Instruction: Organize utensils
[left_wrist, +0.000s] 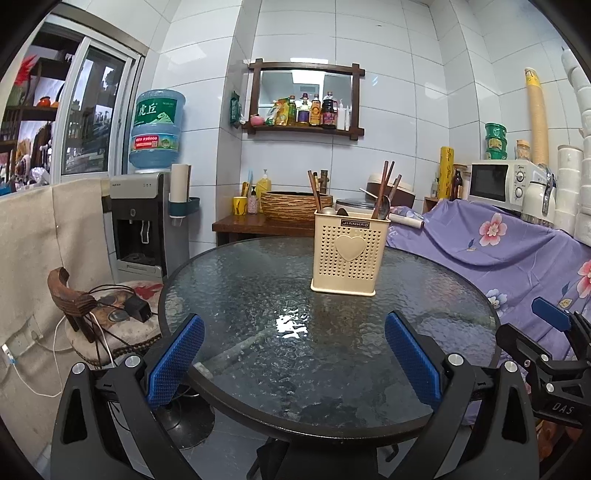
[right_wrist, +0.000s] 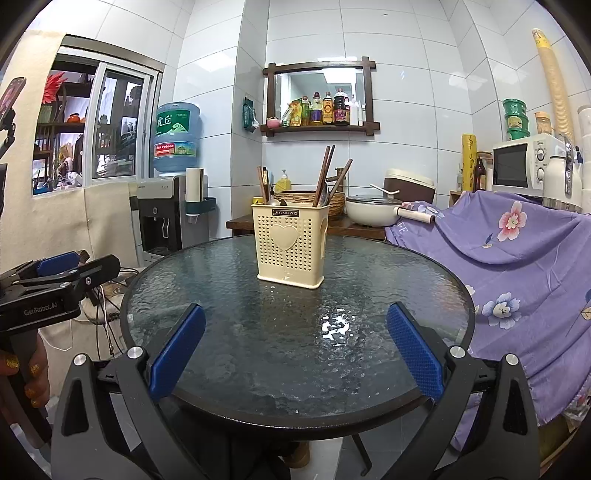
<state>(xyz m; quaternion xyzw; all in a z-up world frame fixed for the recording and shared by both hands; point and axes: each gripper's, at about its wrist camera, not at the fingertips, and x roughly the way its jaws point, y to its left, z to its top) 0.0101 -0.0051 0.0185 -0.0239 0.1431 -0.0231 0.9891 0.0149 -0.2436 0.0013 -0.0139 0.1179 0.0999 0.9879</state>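
Note:
A cream perforated utensil holder (left_wrist: 349, 254) (right_wrist: 290, 245) with a heart on its front stands upright on the far part of the round glass table (left_wrist: 258, 295) (right_wrist: 221, 295). Dark wooden chopsticks (left_wrist: 386, 188) (right_wrist: 325, 173) and metal spoons (left_wrist: 384, 206) (right_wrist: 273, 201) stick out of its top. My left gripper (left_wrist: 293, 325) hovers open over the near table edge, nothing between its blue pads. My right gripper (right_wrist: 295, 321) is likewise open and empty above the near edge. Each gripper shows at the side of the other's view.
A water dispenser (left_wrist: 144, 221) (right_wrist: 162, 214) and a wooden stool with cables (left_wrist: 107, 317) stand left of the table. A purple floral cloth (left_wrist: 517, 251) (right_wrist: 517, 258) drapes the right side. Behind are a woven basket (left_wrist: 295, 205), a pot (right_wrist: 373, 212) and a microwave (left_wrist: 498, 181) (right_wrist: 521, 166).

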